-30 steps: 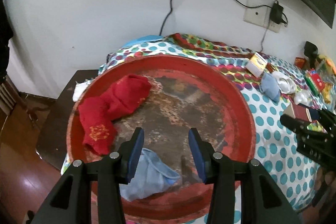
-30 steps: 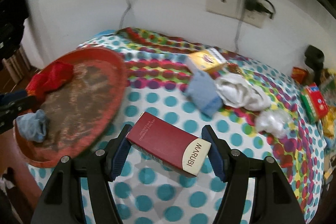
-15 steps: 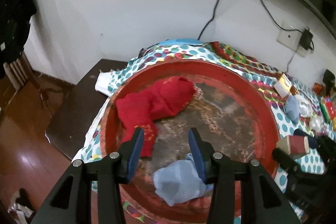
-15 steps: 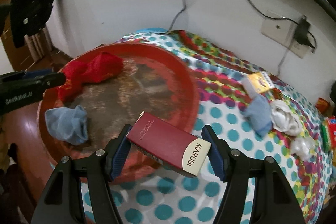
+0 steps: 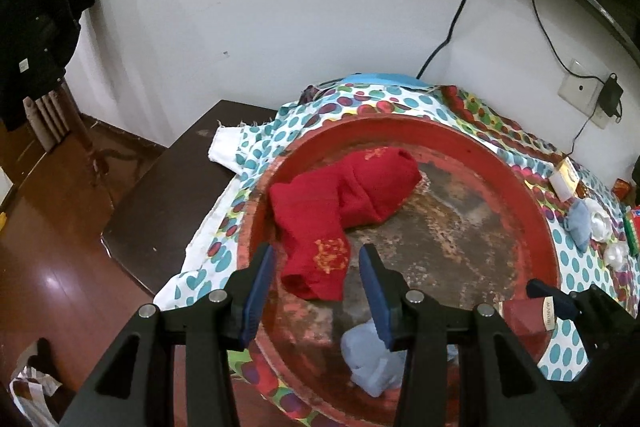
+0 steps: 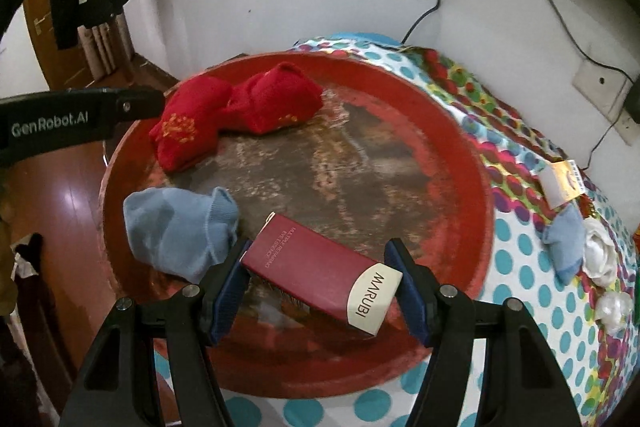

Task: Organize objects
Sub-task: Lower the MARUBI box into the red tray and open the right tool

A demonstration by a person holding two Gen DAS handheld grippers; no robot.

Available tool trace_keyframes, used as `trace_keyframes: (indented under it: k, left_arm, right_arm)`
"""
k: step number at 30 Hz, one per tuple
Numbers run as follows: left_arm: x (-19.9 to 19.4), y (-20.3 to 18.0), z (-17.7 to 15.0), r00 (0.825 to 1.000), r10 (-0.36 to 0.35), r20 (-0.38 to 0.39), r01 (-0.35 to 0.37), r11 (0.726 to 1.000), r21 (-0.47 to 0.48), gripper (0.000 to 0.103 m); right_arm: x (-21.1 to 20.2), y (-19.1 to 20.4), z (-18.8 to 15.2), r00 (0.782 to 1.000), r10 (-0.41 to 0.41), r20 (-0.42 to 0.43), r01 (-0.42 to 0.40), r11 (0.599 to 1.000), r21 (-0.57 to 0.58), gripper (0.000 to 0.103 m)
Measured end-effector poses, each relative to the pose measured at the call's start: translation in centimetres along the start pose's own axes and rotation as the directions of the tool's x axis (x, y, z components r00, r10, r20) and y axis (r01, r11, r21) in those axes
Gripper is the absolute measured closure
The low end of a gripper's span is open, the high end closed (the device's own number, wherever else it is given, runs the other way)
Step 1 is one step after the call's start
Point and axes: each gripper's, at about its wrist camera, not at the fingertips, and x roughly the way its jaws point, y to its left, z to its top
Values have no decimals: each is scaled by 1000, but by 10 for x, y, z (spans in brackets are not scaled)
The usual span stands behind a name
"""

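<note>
A big round red tray (image 5: 532, 195) (image 6: 476, 163) lies on the polka-dot cloth. In it are red socks (image 5: 344, 199) (image 6: 240, 107) and a light blue sock (image 5: 372, 363) (image 6: 180, 227). My right gripper (image 6: 320, 283) is shut on a dark red MARUBI box (image 6: 320, 271) and holds it over the tray's near rim; the box also shows in the left wrist view (image 5: 528, 319). My left gripper (image 5: 320, 291) is open and empty above the tray's left part, over the red socks' lower end.
On the cloth right of the tray lie a small yellow-white box (image 6: 564, 183), another blue sock (image 6: 564, 243) and white crumpled things (image 6: 600, 255). A dark wooden table (image 5: 172, 187) edge and the floor lie to the left. A wall with cables and a socket (image 5: 580, 91) stands behind.
My right gripper has carried the MARUBI box left, from the cloth to over the tray. My left gripper has shifted left and back, away from the blue sock.
</note>
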Motion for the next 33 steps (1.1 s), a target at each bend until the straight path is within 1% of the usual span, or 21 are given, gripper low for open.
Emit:
trace_keyframes:
  k: [14, 20, 26, 33]
  left_arm:
    - [2, 3, 0, 1000, -3, -7, 3, 1000, 1, 58]
    - [4, -2, -1, 1000, -2, -10, 2, 1000, 10, 58]
    - [6, -7, -1, 1000, -2, -15, 3, 1000, 21, 58]
    - [6, -18, -3, 1000, 2, -14, -1, 999, 50, 58]
  right_arm:
    - [12, 15, 3, 1000, 20, -24, -20, 1000, -12, 39]
    - [13, 12, 1, 999, 30, -28, -29, 999, 14, 38]
    - [8, 0, 1, 998, 65, -4, -65, 995, 78, 28]
    - [-14, -25, 0, 997, 46, 60, -54, 988, 141, 26]
